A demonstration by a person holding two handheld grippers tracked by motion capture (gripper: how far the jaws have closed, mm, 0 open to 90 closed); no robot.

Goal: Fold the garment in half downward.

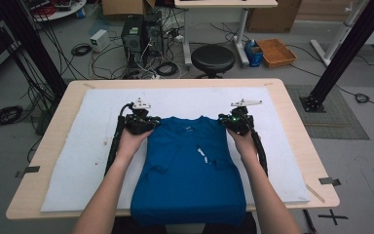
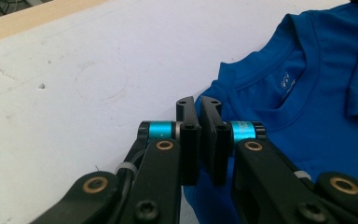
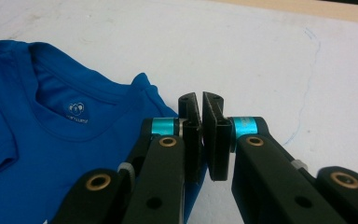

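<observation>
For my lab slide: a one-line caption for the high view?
Two hand-held claws, left claw and right claw, pinch the shoulders of a blue T-shirt on a white mat.

We reach both forearms in from the near edge, spread apart and angled slightly toward each other, each hand wrapped around its tool from behind. Our left tongs [image 1: 140,120] sit at the far left, the right tongs [image 1: 235,121] at the far right, level with each other and well apart. In each gripper view the two black jaws stand nearly together, a thin slit between their tips, with blue cloth caught low between them.
</observation>
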